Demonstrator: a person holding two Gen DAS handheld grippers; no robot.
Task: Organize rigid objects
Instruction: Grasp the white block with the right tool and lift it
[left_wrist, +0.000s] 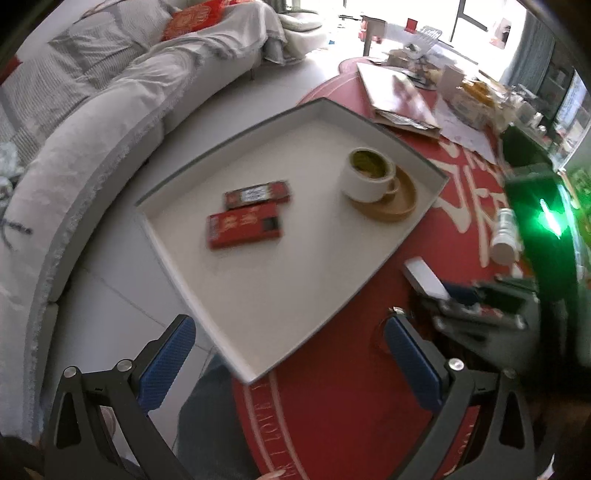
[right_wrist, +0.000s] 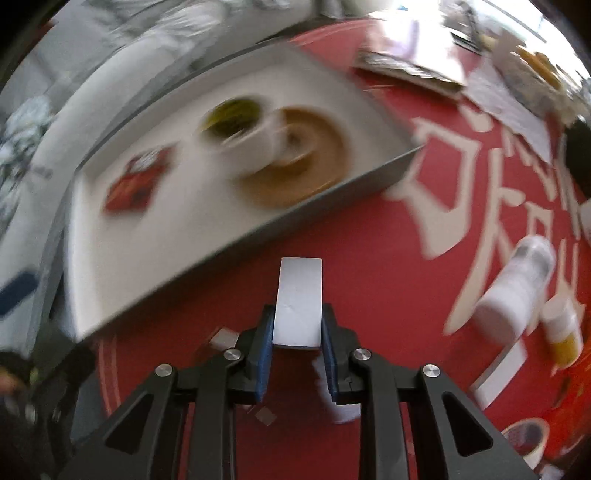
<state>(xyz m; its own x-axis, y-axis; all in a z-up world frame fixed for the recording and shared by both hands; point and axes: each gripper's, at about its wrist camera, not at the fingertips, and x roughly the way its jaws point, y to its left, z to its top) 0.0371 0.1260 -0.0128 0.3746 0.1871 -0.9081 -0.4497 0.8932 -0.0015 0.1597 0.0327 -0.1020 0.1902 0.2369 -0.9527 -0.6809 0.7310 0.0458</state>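
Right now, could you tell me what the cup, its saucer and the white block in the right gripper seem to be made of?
Cup: probably glazed ceramic, smooth white wall with a thick rim.
Saucer: looks like wood or bamboo, matte tan with a raised lip; blur leaves it open.
White block: flat matte faces and sharp edges between the pads of the right gripper, perhaps cardboard or plastic.

Shallow grey-rimmed white tray (left_wrist: 380, 258): matt, card-like. Round brown saucer (left_wrist: 404, 201): wood look, smooth. White cup (left_wrist: 364, 181): glossy ceramic look. Flat red packets (left_wrist: 243, 229): printed card, slight sheen. Red printed cloth (left_wrist: 332, 406) on the worktop: smooth. White rectangular block (right_wrist: 299, 295): matt, smooth. Right claw (right_wrist: 297, 365): matt black plastic, rough blue pads (right_wrist: 264, 369), bright metal screws. White plastic bottle (right_wrist: 513, 291): smooth.
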